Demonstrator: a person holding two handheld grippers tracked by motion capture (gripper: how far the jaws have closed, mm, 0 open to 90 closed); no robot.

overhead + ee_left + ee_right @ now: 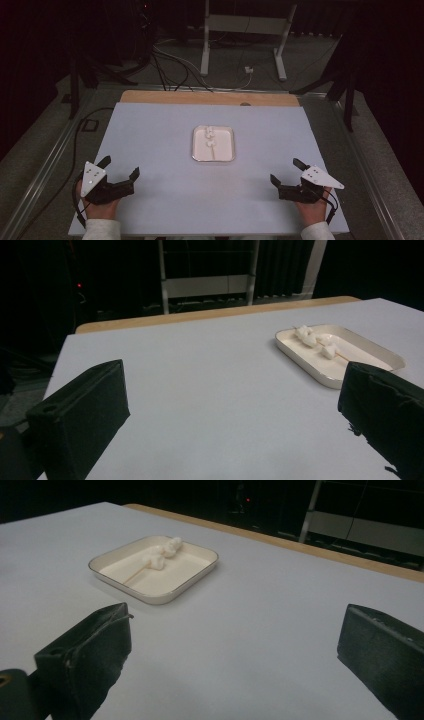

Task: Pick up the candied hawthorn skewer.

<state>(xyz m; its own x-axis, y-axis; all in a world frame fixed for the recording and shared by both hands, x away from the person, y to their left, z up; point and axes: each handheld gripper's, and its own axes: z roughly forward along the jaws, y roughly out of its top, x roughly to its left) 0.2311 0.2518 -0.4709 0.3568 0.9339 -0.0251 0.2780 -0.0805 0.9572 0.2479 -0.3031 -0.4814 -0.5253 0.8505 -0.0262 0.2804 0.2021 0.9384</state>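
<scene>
A white square tray (pixel 200 150) lies at the middle of the pale table cover. On it rests a thin wooden skewer with white lumps (pixel 210 137) threaded near its far end; the same skewer (pixel 314 339) (pixel 160 555) appears in both gripper views. My left gripper (pixel 120 167) rests low at the near left of the table, jaws wide apart with nothing between them. At the near right my right gripper (pixel 286 170) is likewise open and empty. Both point toward the tray (pixel 320 371) (pixel 150 597) and stand well short of it.
The pale cover (pixel 165 190) spans most of the table, with a strip of wooden edge (pixel 210 97) showing at the far side. Beyond it a white metal stand (pixel 245 30) and cables (pixel 170 65) lie on the dark floor.
</scene>
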